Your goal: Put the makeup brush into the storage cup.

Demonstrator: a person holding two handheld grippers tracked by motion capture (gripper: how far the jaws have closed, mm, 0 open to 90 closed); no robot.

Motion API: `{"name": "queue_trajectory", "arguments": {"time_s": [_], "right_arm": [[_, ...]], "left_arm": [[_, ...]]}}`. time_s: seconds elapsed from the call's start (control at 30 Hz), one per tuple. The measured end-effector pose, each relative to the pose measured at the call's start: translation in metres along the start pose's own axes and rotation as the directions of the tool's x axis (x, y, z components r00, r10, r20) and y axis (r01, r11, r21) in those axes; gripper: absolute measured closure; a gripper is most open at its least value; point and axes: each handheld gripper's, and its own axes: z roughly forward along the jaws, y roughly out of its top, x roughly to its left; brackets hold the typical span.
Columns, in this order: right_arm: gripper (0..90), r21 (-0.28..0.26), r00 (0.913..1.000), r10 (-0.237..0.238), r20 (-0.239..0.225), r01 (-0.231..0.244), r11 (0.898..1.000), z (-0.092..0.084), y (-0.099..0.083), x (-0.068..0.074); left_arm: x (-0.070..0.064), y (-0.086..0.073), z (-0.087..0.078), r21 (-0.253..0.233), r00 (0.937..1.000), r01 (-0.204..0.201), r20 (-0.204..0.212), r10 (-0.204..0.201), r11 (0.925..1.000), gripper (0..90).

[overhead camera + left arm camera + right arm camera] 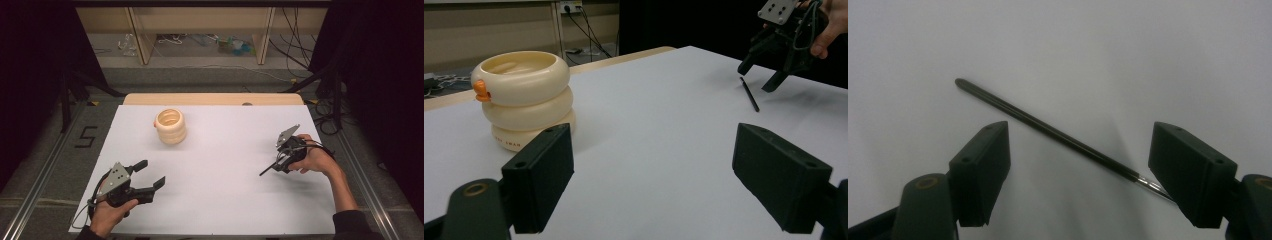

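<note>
A thin black stick [1048, 130] with a metal end lies flat on the white table. My right gripper [1080, 132] hangs just over it, open, its jaws standing either side of the stick without pressing it; the metal end runs under one pad. From above, the stick [268, 170] pokes out toward the table's middle from below the right gripper [281, 162]. A cream pot of stacked rings [170, 126] with a small orange knob [480, 90] stands at the back left. My left gripper [151, 172] rests open near the front left, with nothing between its jaws.
A white sheet [225, 200] covers the table, with a wooden edge [215, 98] at the back. In the left gripper view the pot [524, 100] is ahead to the left and the right gripper [759, 75] with the stick [749, 94] is far to the right.
</note>
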Motion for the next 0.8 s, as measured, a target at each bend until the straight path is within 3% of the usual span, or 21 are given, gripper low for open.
{"name": "queue_trajectory", "arguments": {"time_s": [0.8], "right_arm": [[28.6,0.099,0.9995,-0.011,-0.029,0.014,0.995,0.013,0.01,-0.003]], "left_arm": [[0.0,0.0,0.0,0.005,1.0,-0.001,-0.001,0.001,1.0,17.0]]}}
